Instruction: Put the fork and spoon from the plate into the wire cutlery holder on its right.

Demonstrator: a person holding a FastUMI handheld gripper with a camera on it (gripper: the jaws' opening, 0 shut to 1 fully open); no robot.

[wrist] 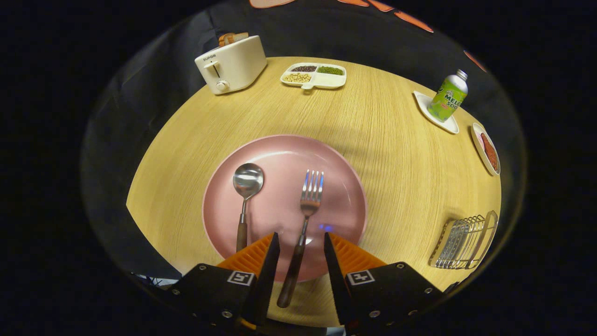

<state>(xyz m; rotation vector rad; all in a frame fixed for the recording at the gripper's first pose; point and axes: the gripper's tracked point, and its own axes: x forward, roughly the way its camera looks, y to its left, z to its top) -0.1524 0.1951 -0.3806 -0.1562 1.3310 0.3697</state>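
The round wooden table has broad bare wood around the pink plate, with the toaster, divided snack tray, soda bottle and a small dish all out near its far rim. The wire cutlery holder sits well apart to the plate's right, close to the table edge. The gripper hangs open over the plate's near rim, the fork handle lying between its fingers untouched, and the spoon rests just left of them.

A steel spoon and fork, both dark-handled, lie side by side on a pink plate near the desk's front edge. The empty wire cutlery holder sits toward the right edge.
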